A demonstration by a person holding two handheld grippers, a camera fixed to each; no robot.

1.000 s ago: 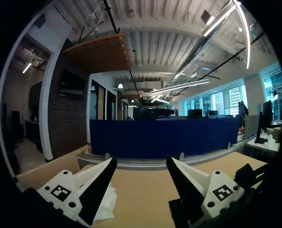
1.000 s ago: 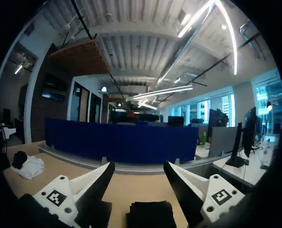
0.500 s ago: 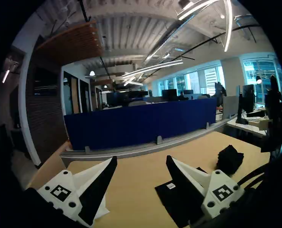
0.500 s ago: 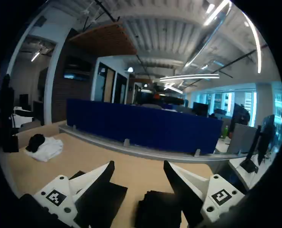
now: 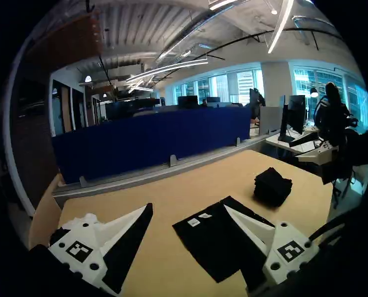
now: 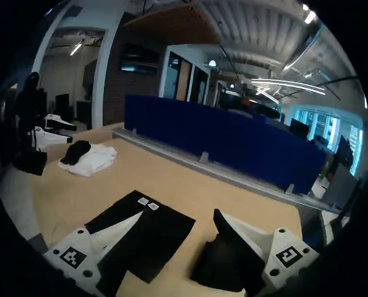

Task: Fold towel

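Open-plan office, long blue partition (image 5: 149,138) along the far edge of a pale wooden worktop (image 5: 184,183).

- Towel (image 5: 213,242): black, spread flat near the worktop's near edge, about mid-length.
- Left tongs (image 5: 188,210): jaws wide apart, nothing held. Towel sits low and to their right, partly under the right finger.
- Right tongs (image 6: 180,214): also spread, empty. Towel sits low and to their left.
- Judgement: the towel lies between the two tongs, neither clearly nearer. Its long axis runs slantwise from the near edge toward the partition, so each side could take one near corner.
- A line runs lengthwise down the towel (seam or fold, cannot tell).

Count:
- flat black towel: one
- small pale tags (image 6: 143,201) at its far end: two
- folded black stack (image 5: 272,185) toward the right end: one
- white cloth heap (image 6: 92,158) with a dark piece on it, toward the left end: one
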